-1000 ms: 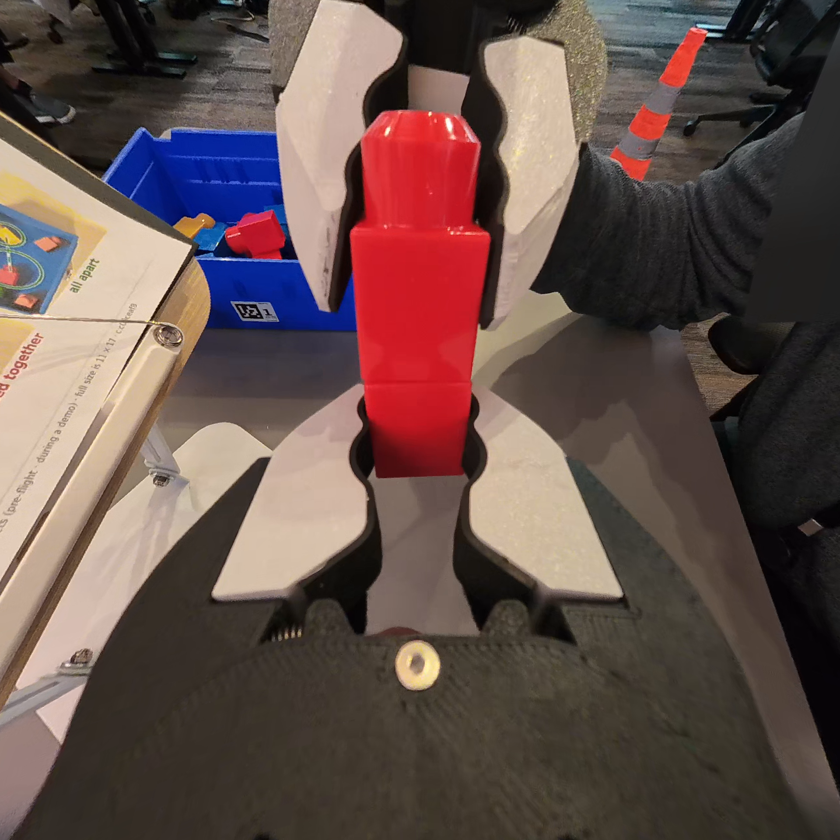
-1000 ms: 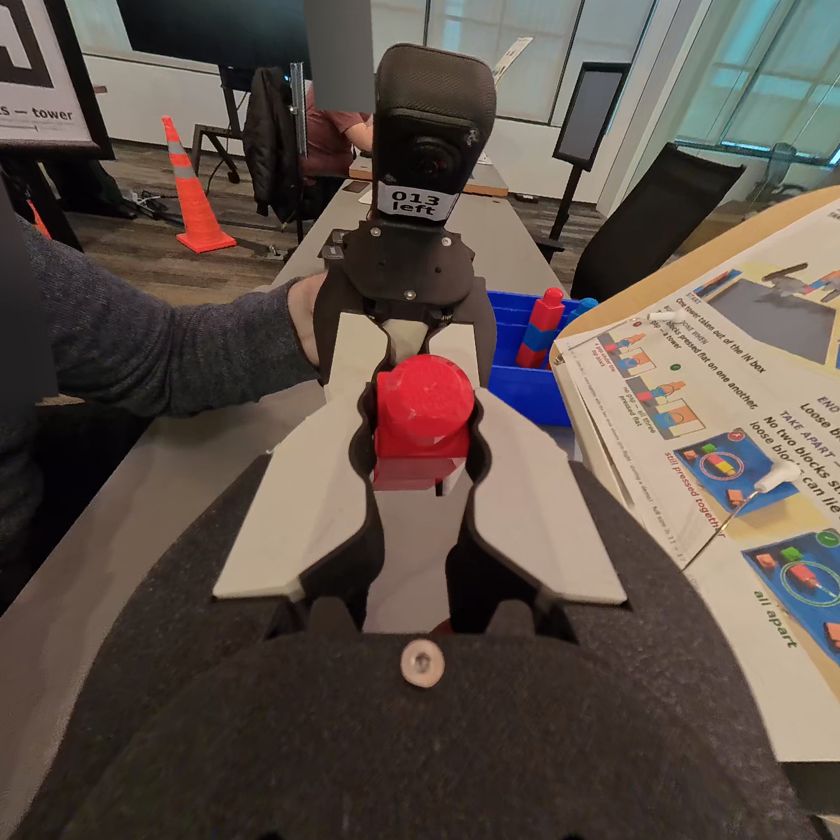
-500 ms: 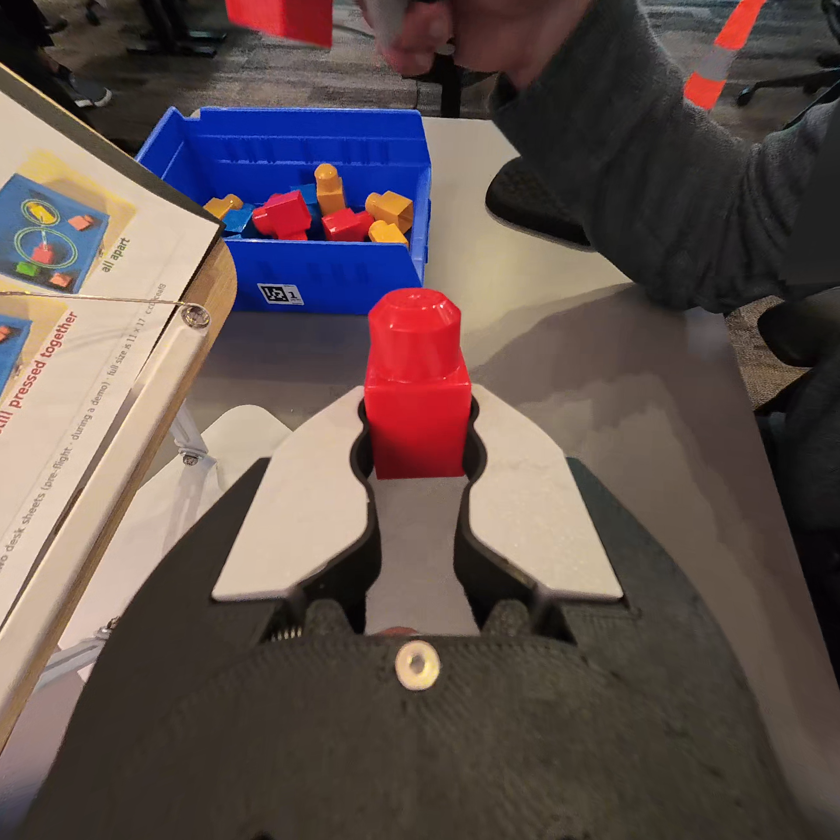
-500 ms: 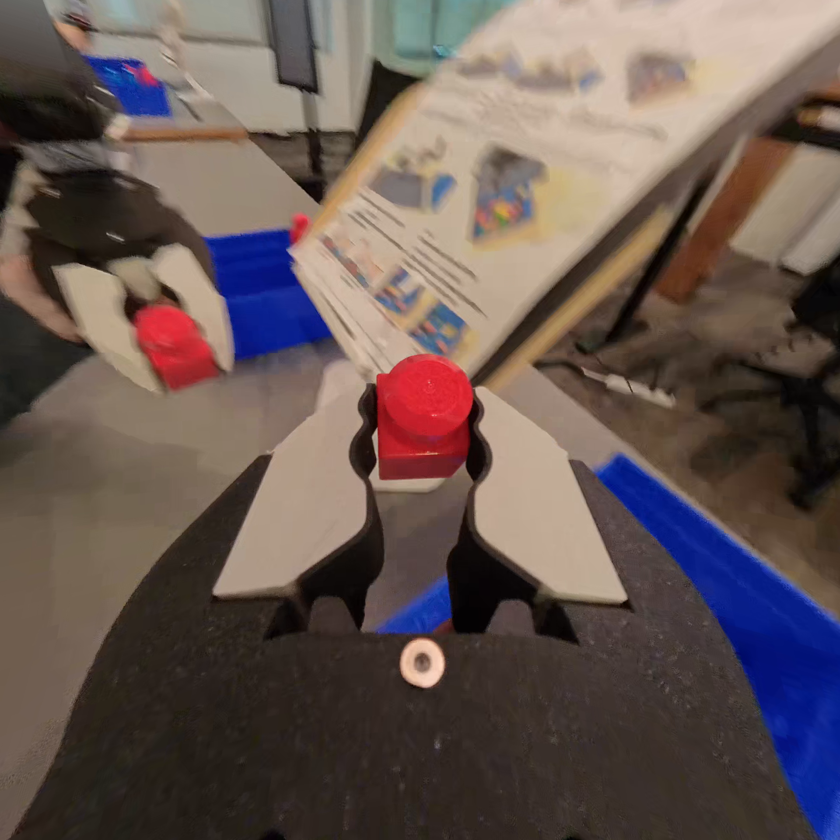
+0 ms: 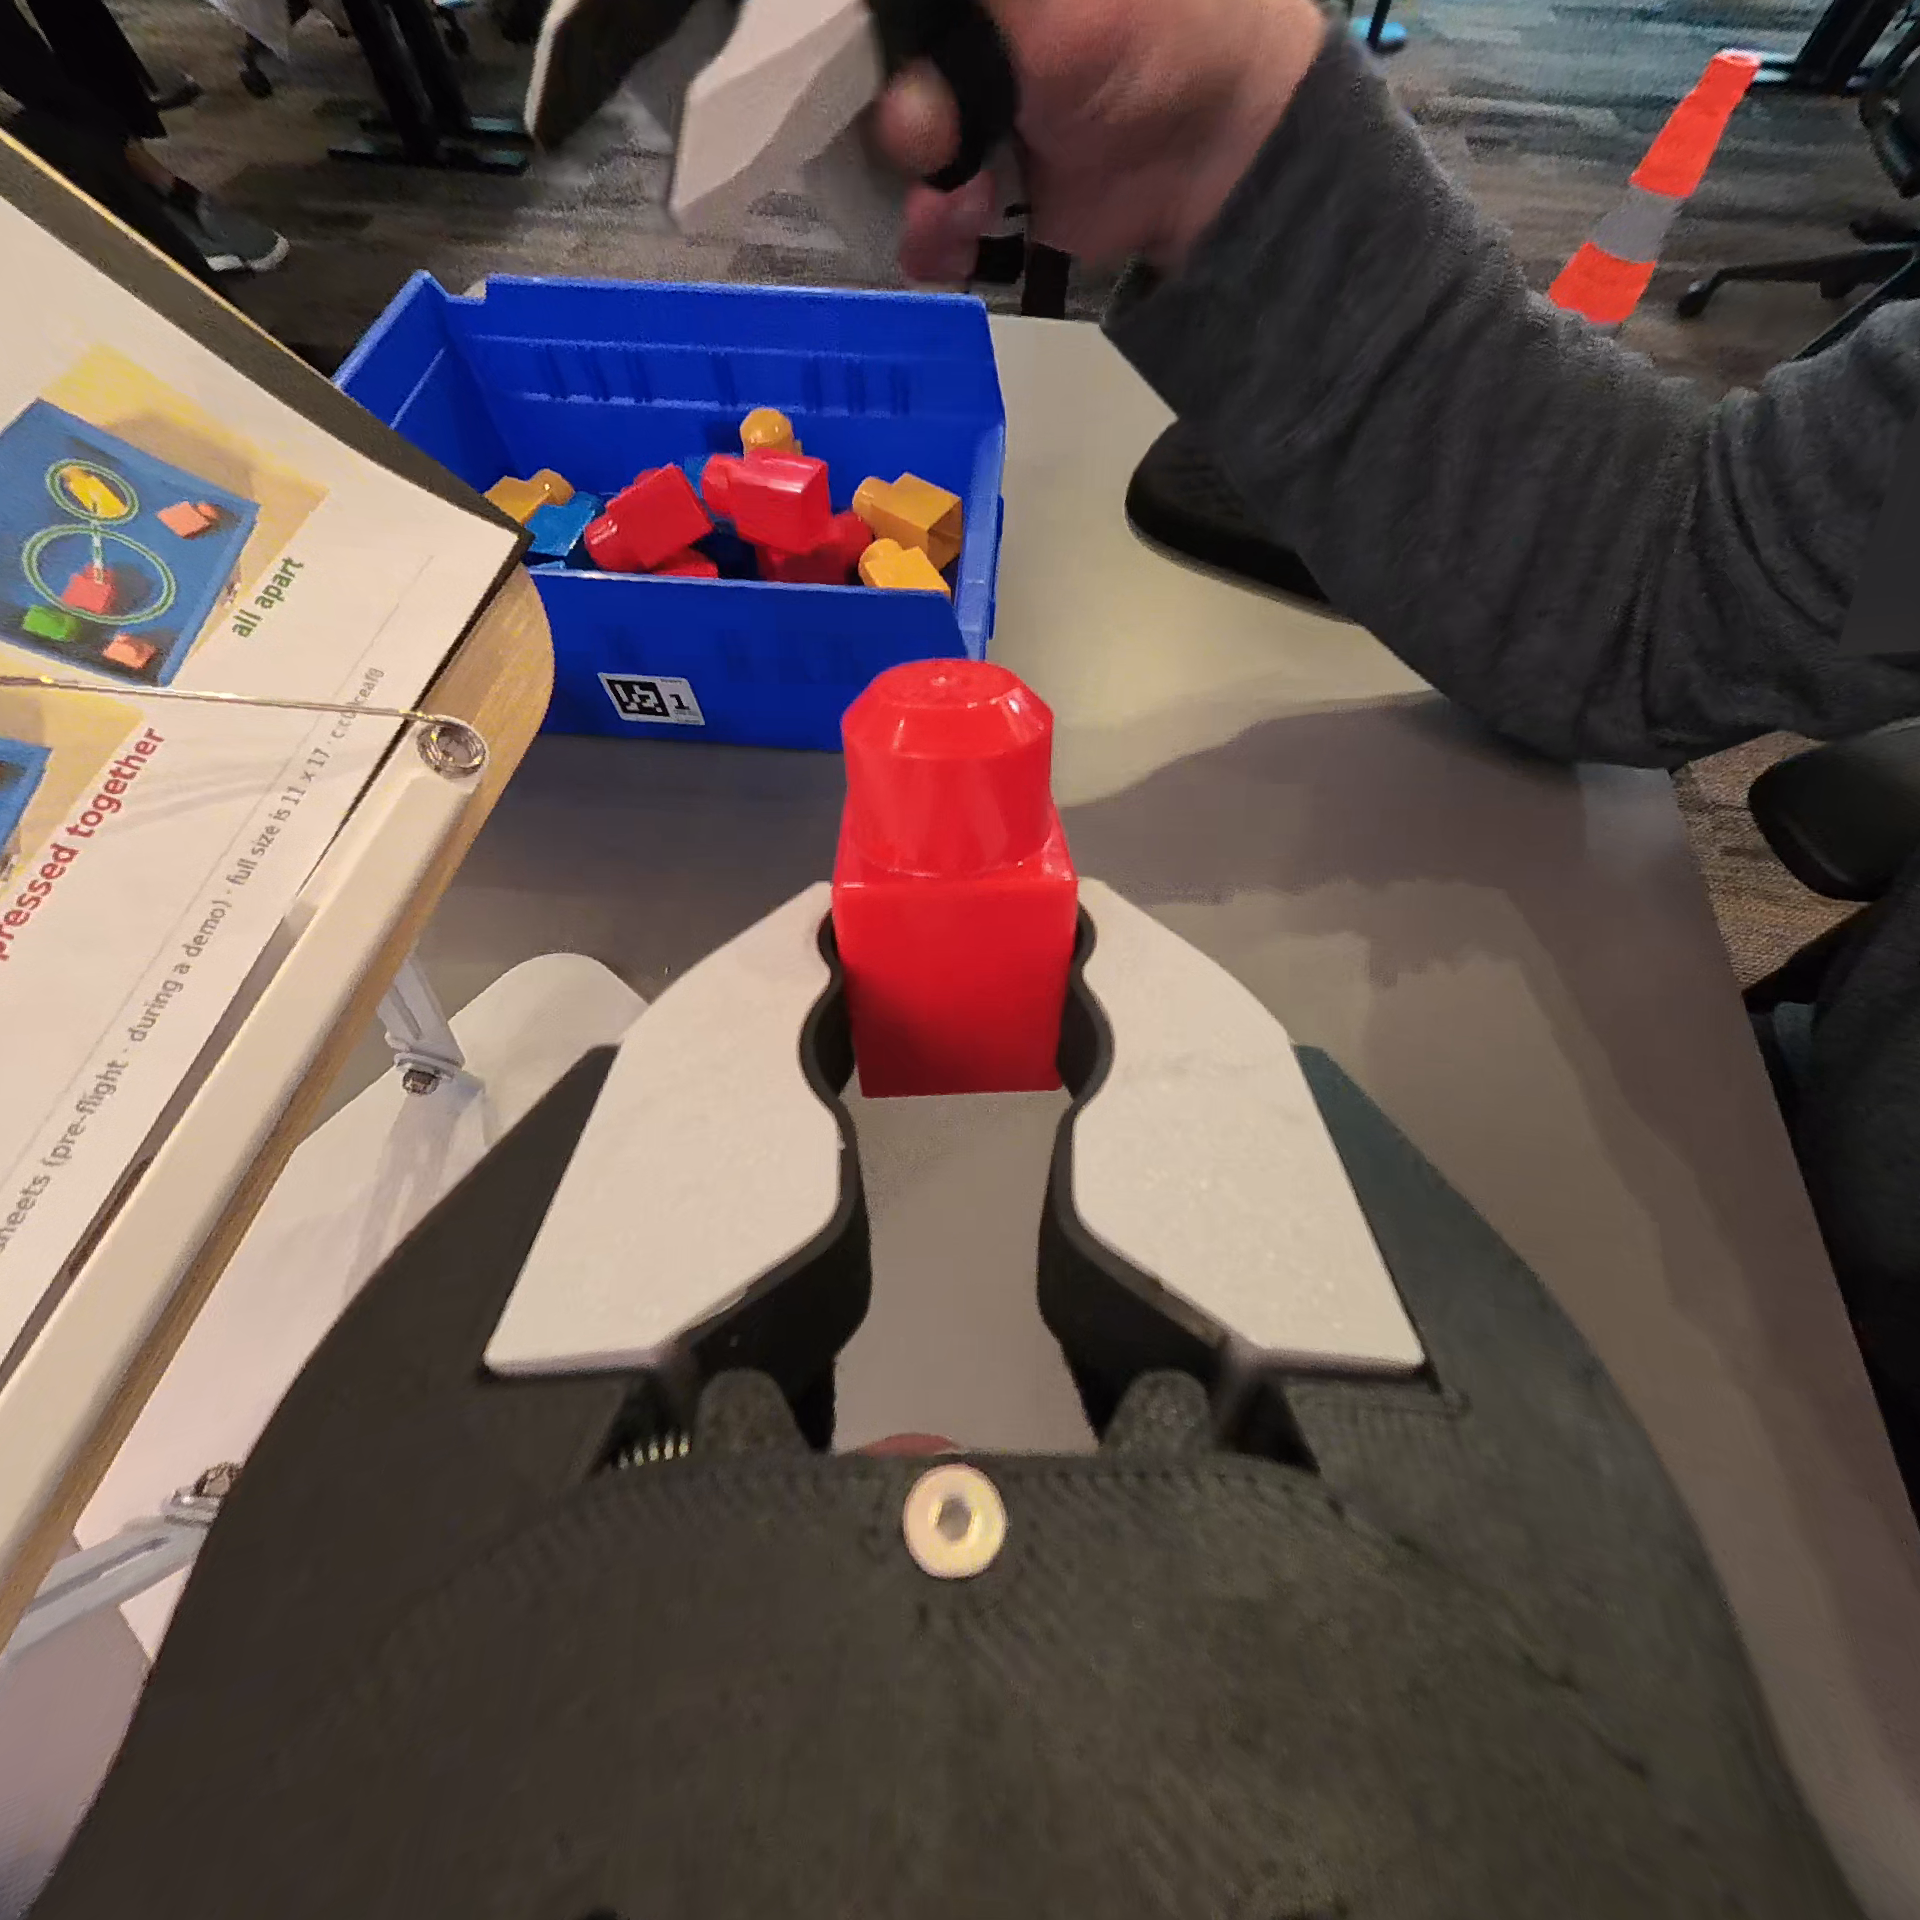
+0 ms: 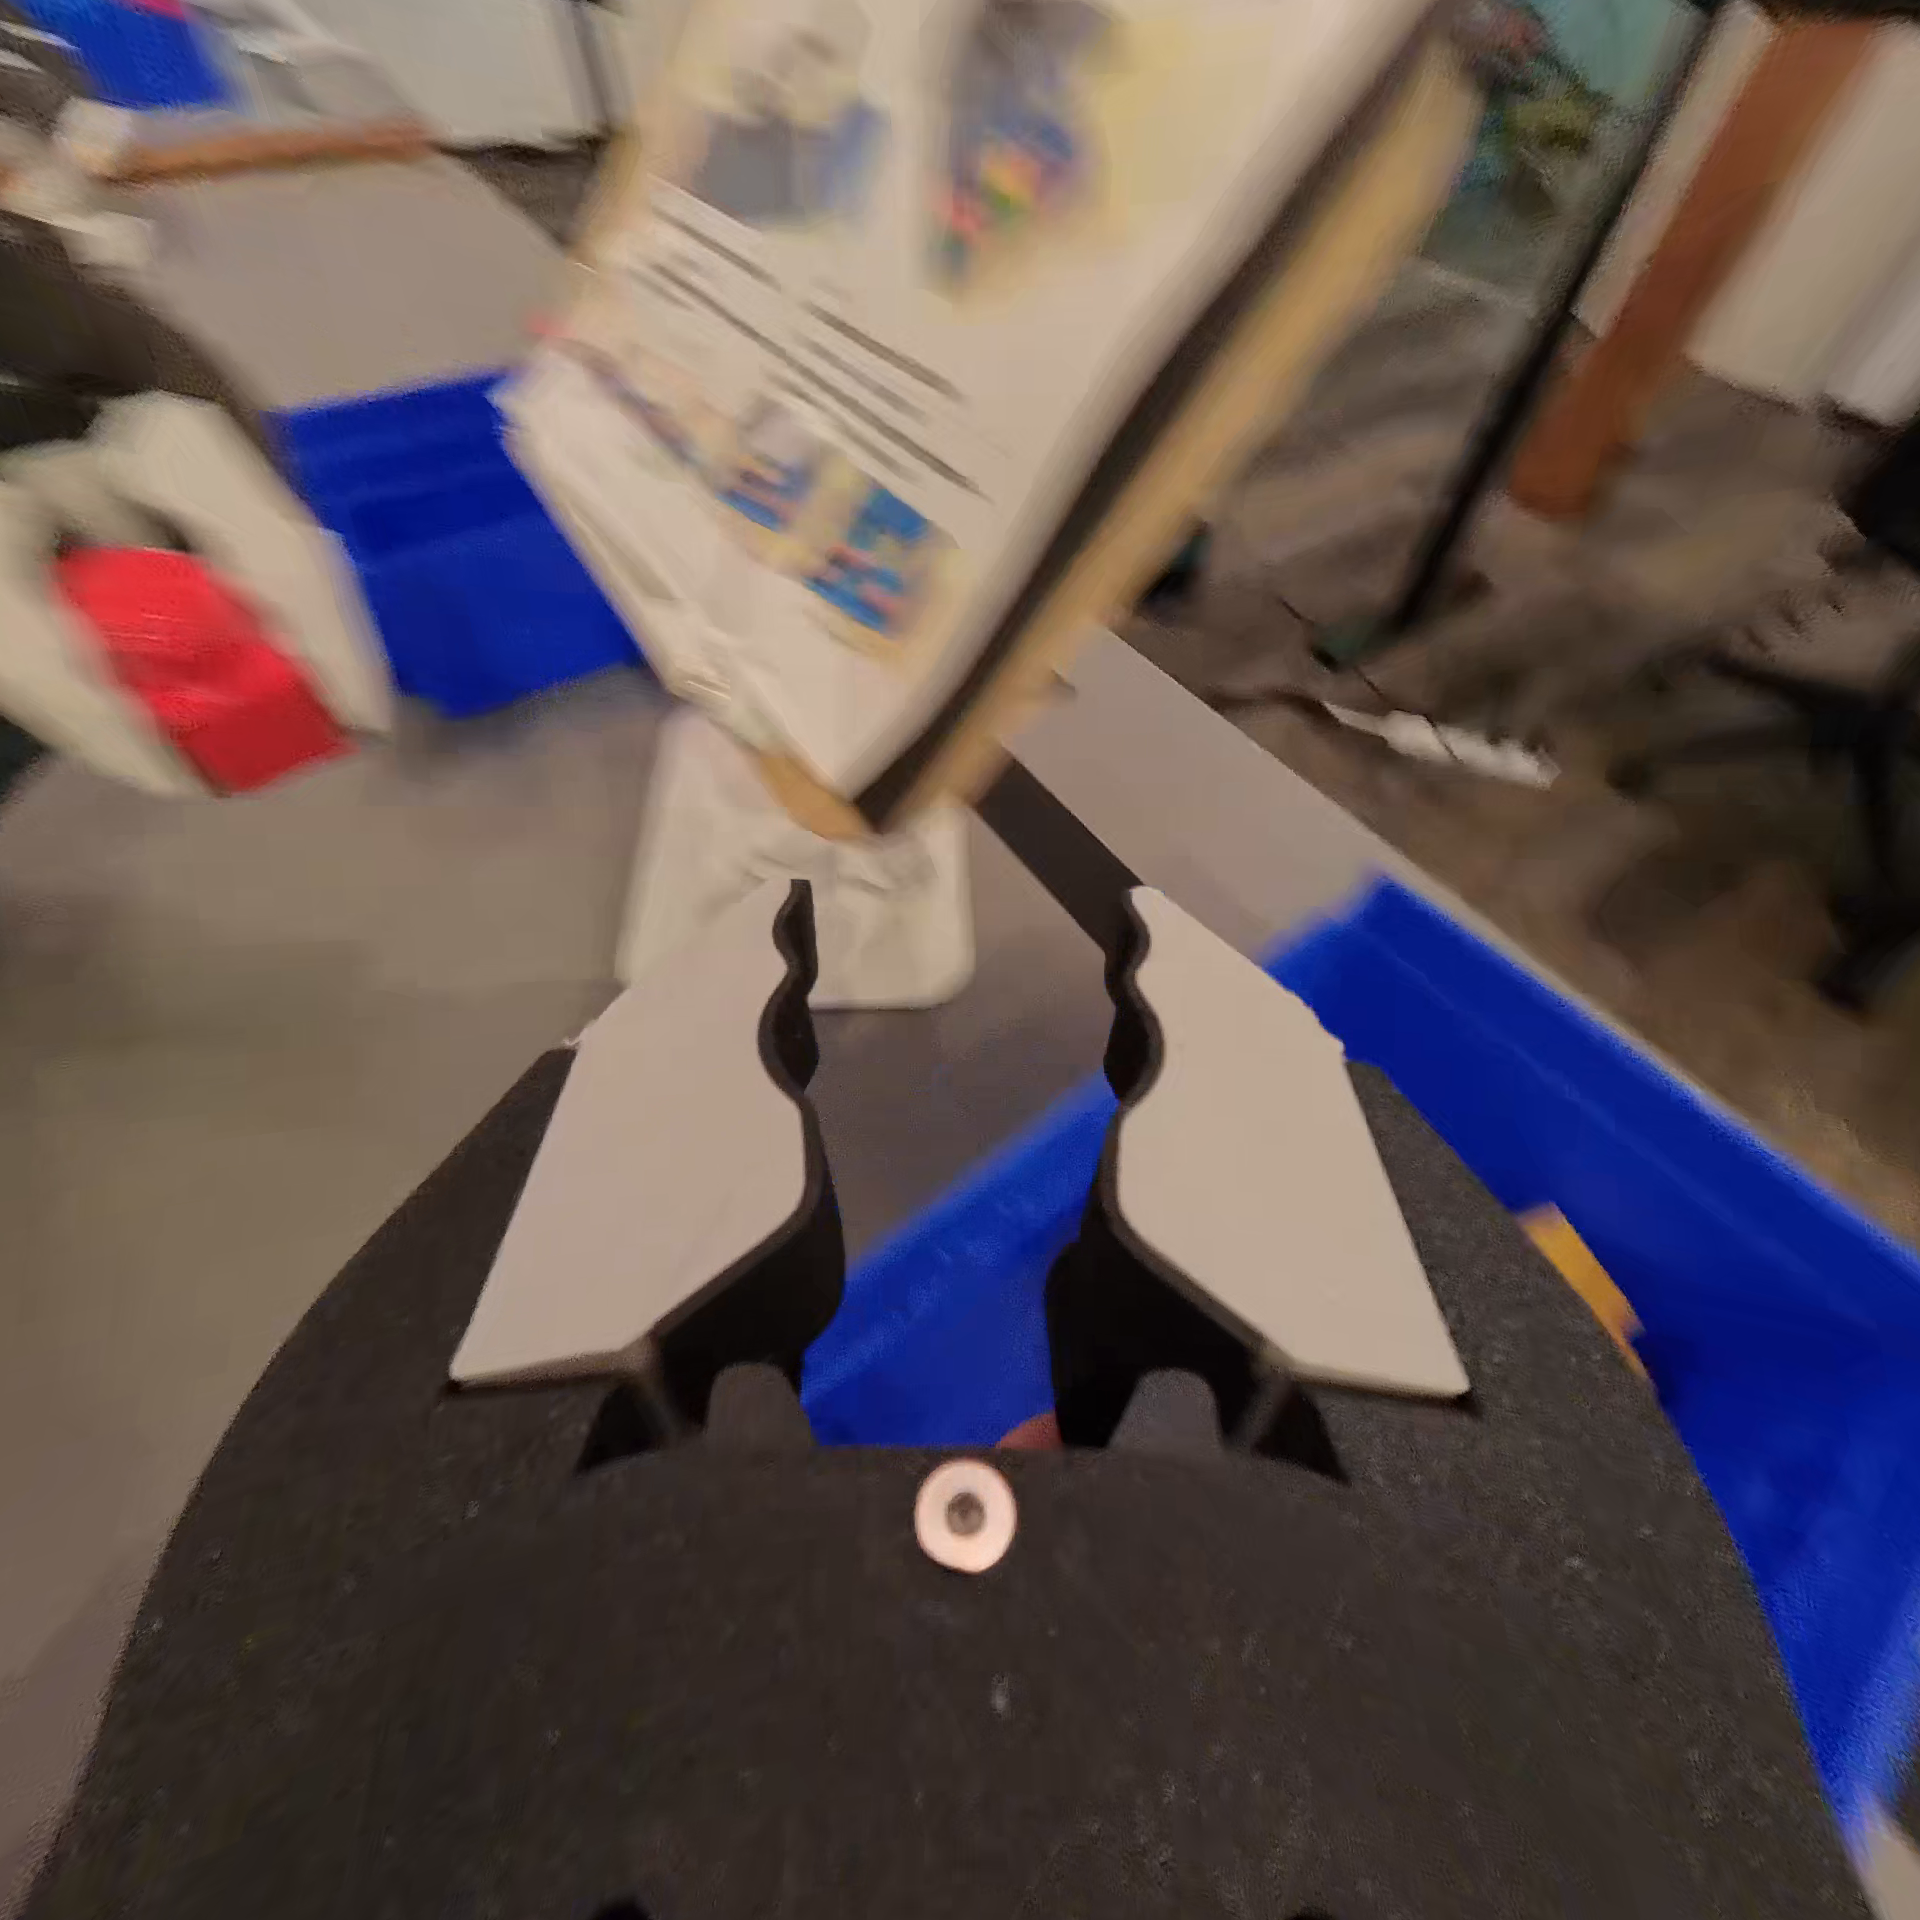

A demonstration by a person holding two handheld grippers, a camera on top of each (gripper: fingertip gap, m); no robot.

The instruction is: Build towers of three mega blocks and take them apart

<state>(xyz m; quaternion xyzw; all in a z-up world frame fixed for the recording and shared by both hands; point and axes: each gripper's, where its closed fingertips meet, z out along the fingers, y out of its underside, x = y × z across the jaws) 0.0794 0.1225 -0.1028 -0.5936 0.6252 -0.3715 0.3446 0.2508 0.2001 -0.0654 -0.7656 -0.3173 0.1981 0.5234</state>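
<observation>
My left gripper [image 5: 954,925] is shut on a red mega block [image 5: 951,894], stud up, above the grey table [image 5: 1403,987]. The same block [image 6: 197,665] and left gripper show blurred at the left of the right wrist view. My right gripper [image 6: 964,914] is open and empty, hovering over a blue bin [image 6: 1558,1122]. In the left wrist view the right gripper's fingers [image 5: 769,104] show at the top, held by a hand above the far blue bin [image 5: 790,644], which holds several red, yellow and blue blocks [image 5: 769,509].
A tilted instruction board [image 5: 156,790] on a white stand [image 6: 800,914] fills the left side of the table. A grey-sleeved arm [image 5: 1507,468] crosses the upper right. An orange cone [image 5: 1662,187] stands on the floor beyond. Another blue bin [image 6: 457,540] sits behind the board.
The two red blocks were pulled apart. My right gripper carried its block away over a blue bin and opened; that block is gone from its jaws. The left gripper still holds its block.
</observation>
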